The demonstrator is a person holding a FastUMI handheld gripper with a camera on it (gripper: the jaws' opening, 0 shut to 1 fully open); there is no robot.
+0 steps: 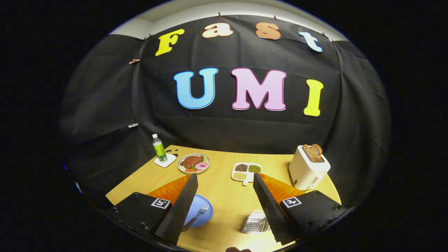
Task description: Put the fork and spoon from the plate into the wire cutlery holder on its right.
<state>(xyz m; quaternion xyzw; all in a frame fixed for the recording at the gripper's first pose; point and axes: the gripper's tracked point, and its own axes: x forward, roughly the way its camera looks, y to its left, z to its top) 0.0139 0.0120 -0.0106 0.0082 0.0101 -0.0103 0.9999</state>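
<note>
Gripper view: ribbed tongs (224,190) spread above round plate (202,213).

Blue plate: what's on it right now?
A fork lies on the blue plate, tines pointing away. The left finger of the open gripper covers the plate's left part, so the spoon cannot be confirmed.

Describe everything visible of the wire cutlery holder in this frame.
The wire cutlery holder is a shiny metal mesh container standing on the wooden table, to the right of the blue plate. The open gripper's right finger hides its right side. Whether anything is inside cannot be told. Nothing else appears to touch it.
</note>
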